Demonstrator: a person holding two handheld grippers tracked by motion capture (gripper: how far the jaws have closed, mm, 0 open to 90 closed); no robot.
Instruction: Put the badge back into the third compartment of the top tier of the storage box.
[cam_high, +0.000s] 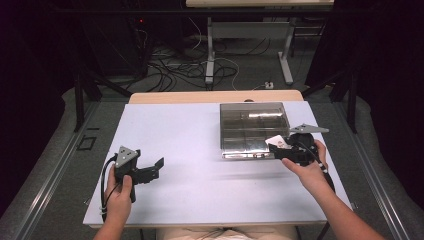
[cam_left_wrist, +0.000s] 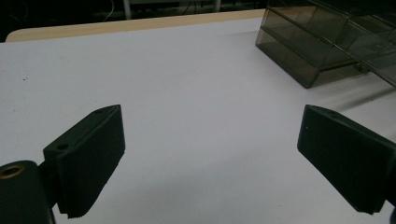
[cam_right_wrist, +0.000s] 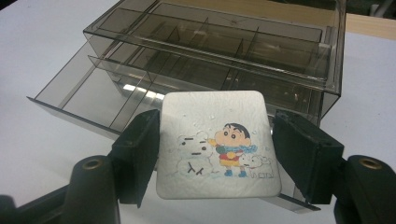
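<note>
The right gripper clamps a white cartoon coaster flat between its jaws, just in front of the smoky plastic drawer organizer, whose lower drawer stands pulled out. The left gripper rests with jaws wide apart over bare white table, the organizer well off to its far right.

The drawer box stands on the table's far right part.

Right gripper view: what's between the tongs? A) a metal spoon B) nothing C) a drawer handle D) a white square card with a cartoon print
D: the right tongs are shut on the white cartoon card, pads against its two side edges, in front of the smoky plastic drawer box, whose lower drawer is pulled out.
</note>
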